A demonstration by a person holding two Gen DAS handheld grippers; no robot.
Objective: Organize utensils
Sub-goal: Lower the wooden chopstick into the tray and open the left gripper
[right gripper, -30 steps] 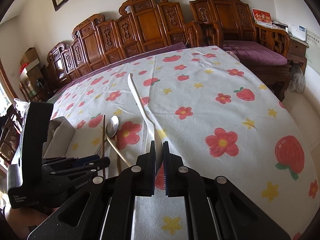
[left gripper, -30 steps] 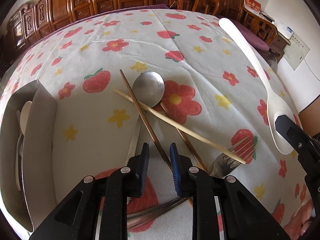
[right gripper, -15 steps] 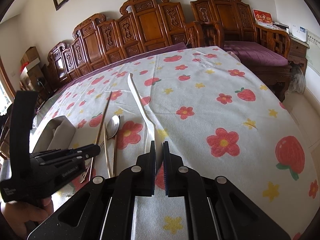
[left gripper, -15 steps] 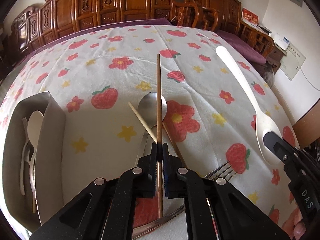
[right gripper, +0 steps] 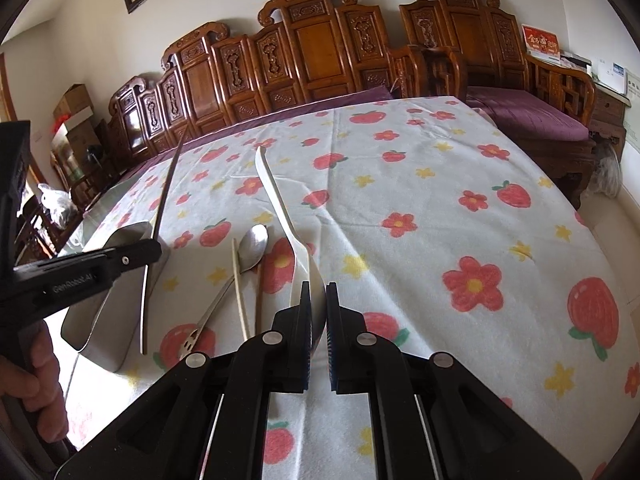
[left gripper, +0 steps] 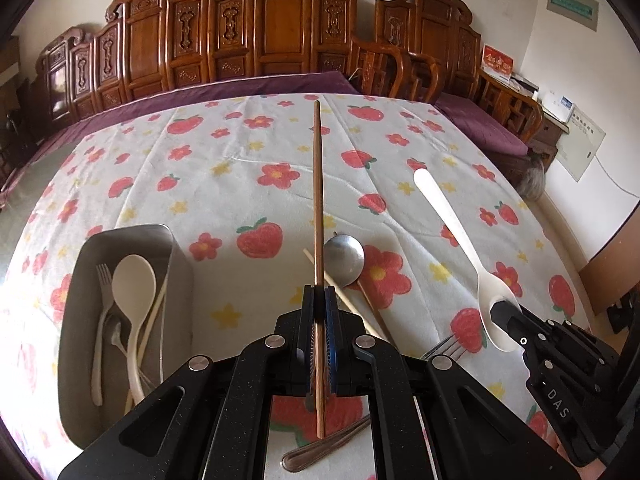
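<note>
My left gripper point(left gripper: 319, 300) is shut on a brown chopstick point(left gripper: 318, 200) and holds it up off the table, pointing away; it also shows in the right wrist view point(right gripper: 164, 196). My right gripper point(right gripper: 318, 300) is shut on the bowl of a white plastic spoon point(right gripper: 280, 204), which also shows in the left wrist view point(left gripper: 452, 224). A grey metal utensil box point(left gripper: 80, 320) at the left holds a white spoon point(left gripper: 132, 284), a fork and other utensils. A metal spoon point(left gripper: 344, 258), a pale chopstick point(right gripper: 239, 284), another brown chopstick and a fork point(left gripper: 448, 346) lie on the cloth.
The table carries a white cloth point(right gripper: 440, 208) with red flowers and strawberries. Carved wooden chairs point(left gripper: 272, 36) stand along the far side. A second metal handle point(left gripper: 320, 448) lies near the front edge under my left gripper.
My left gripper closed on the brown chopstick and lifted it off the pile, moving up and back so the utensil box shows more. The right gripper kept hold of the white spoon.
</note>
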